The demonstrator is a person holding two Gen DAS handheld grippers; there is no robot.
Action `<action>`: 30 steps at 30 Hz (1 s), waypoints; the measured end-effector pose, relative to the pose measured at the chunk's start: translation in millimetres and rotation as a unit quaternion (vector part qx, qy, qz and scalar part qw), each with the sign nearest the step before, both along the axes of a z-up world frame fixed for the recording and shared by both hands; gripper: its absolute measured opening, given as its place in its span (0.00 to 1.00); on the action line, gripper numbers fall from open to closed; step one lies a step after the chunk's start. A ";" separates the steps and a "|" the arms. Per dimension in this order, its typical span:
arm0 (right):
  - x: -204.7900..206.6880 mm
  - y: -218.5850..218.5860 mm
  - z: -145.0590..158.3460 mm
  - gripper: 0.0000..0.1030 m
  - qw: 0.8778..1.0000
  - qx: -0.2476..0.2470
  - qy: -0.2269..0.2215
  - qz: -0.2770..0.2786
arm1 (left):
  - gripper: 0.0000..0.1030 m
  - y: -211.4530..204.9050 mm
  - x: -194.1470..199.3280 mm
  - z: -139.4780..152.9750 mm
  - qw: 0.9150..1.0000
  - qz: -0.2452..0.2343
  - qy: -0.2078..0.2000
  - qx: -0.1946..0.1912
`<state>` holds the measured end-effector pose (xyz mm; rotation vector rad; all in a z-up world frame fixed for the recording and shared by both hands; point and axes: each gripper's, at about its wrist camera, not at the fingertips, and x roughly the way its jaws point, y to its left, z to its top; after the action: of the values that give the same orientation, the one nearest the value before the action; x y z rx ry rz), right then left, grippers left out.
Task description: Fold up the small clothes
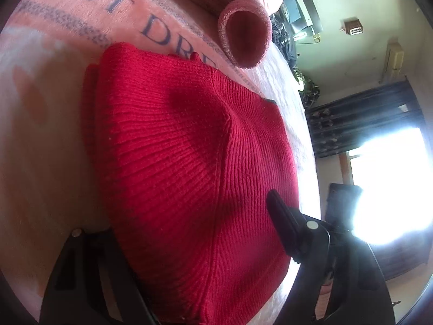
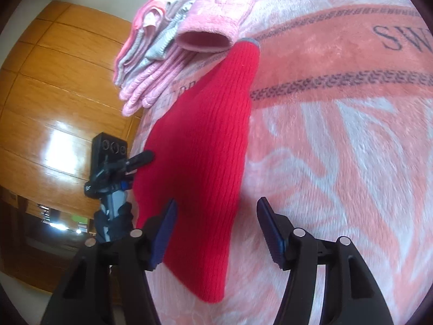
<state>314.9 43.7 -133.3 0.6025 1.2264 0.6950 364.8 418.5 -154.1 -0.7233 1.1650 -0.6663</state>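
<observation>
Right wrist view: right tongs (image 2: 216,227) spread wide, empty, left finger over edge of red ribbed knit garment (image 2: 200,146), right finger above fleece blanket (image 2: 338,140). Garment lies flat on pink-white plush bed blanket with printed lettering. Left tongs (image 1: 189,243) straddle garment's near edge, spread wide, no pinch visible. Beyond: stack of folded pink and grey clothes (image 2: 162,54), open tubular pink cuff (image 1: 245,38).

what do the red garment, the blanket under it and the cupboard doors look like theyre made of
Red garment: knitted yarn, probably wool or acrylic; ribbed rows of stitches show, matte.
Blanket: plush fleece, likely synthetic; short fuzzy pile with a soft sheen and printed lettering.
Cupboard doors: wood or wood-look laminate with a glossy finish; grain lines and a bright window reflection.
</observation>
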 end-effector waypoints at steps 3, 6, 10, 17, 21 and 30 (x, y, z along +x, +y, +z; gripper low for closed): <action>11.1 5.5 -11.6 0.60 0.999 0.030 0.018 0.001 | 0.71 -4.4 1.1 0.6 1.000 -0.006 -0.004 0.008; 19.3 12.4 -16.1 0.60 0.999 0.048 0.025 -0.004 | 0.64 -6.7 2.0 0.1 1.000 -0.003 -0.006 0.018; 25.6 26.9 -17.4 0.40 0.999 0.045 0.022 0.000 | 0.45 -7.3 0.6 -3.6 1.000 0.013 0.002 0.017; 7.1 11.3 7.6 0.31 0.998 0.054 0.018 -0.002 | 0.32 -22.2 -16.6 5.9 1.000 0.027 0.004 -0.006; -18.6 -24.7 35.2 0.31 0.999 0.044 0.009 -0.003 | 0.31 -61.3 -41.4 21.5 1.000 0.003 0.010 -0.030; -134.6 -156.2 63.3 0.31 0.999 0.034 0.018 -0.035 | 0.31 -192.4 -118.9 40.3 0.995 -0.065 0.020 -0.074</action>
<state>180.3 -112.5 -70.0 0.7128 1.2131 0.6721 245.9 226.1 -113.8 -0.7927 1.2166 -0.8580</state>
